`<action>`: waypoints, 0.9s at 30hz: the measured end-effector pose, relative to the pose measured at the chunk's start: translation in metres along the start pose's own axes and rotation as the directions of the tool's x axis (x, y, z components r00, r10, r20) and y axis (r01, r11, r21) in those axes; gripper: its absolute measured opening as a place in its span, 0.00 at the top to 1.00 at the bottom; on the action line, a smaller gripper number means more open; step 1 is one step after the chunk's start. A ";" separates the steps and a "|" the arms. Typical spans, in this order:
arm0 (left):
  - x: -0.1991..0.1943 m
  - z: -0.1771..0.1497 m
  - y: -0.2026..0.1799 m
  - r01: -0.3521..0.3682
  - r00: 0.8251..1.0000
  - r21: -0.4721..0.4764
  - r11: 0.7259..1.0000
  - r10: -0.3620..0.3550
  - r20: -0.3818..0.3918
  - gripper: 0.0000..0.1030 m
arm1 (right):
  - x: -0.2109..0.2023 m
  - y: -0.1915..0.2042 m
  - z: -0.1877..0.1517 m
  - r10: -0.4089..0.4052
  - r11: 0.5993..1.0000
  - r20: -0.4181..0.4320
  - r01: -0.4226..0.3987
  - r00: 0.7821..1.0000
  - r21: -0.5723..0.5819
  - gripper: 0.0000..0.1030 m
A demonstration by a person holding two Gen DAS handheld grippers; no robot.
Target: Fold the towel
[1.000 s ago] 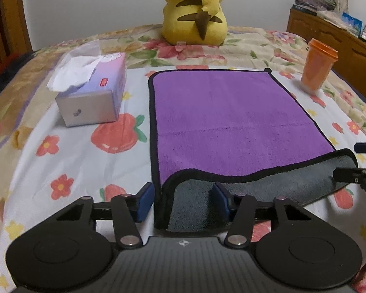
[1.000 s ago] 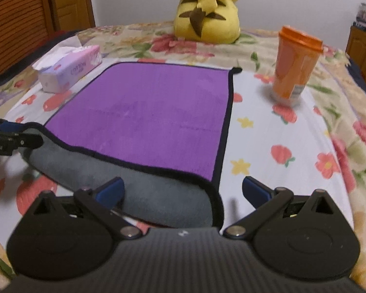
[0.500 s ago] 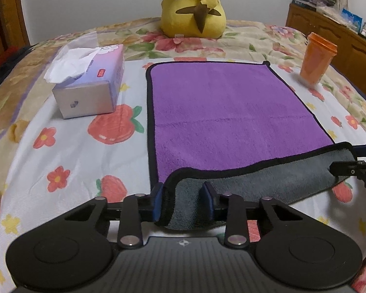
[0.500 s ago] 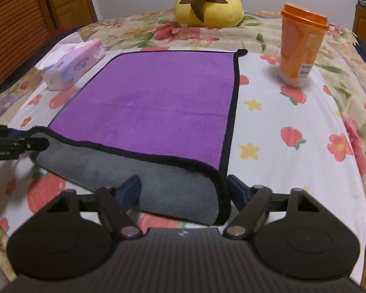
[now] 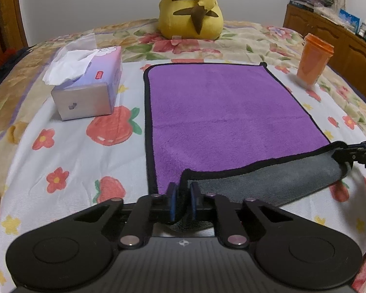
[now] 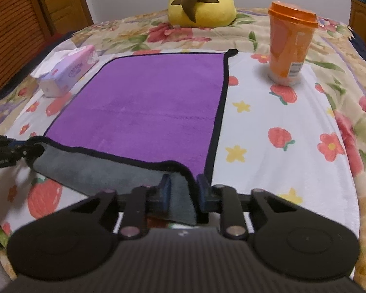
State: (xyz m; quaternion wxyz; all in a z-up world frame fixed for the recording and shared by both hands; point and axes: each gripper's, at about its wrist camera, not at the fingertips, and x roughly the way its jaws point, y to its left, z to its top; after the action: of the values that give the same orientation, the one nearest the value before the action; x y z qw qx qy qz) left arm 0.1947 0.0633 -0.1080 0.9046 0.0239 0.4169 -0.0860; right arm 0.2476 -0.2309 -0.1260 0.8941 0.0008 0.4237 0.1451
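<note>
Purple towel [image 5: 227, 112] flat on bed [image 5: 61, 161], near edge flipped grey-side up, left gripper [image 5: 182, 201] and right gripper [image 6: 183, 191] each clenched on a near corner; uneven lift could skew fold.

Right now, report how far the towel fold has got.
Done: left gripper and right gripper are each shut on a near corner of the purple towel, whose near edge is lifted, grey underside showing. In hand: both corners. Left: carry that edge to the far edge by the plush toy and release.
</note>
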 end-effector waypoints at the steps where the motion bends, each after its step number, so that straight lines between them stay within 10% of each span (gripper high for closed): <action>1: -0.001 0.000 0.000 0.002 1.000 0.001 1.000 -0.002 0.005 0.89 | 0.000 0.001 0.000 -0.001 1.000 0.000 0.001 1.000 -0.011 0.84; 27: -0.044 0.016 -0.012 0.021 0.979 0.016 1.000 -0.023 0.204 0.92 | -0.023 0.001 0.013 0.000 0.999 0.163 0.006 0.987 -0.032 0.92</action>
State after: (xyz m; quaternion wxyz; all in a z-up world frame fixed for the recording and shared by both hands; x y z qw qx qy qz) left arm 0.1769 0.0560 -0.0638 0.9414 0.0168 0.3213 -0.1010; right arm 0.2430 -0.2348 -0.1000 0.9258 -0.0024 0.3468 0.1501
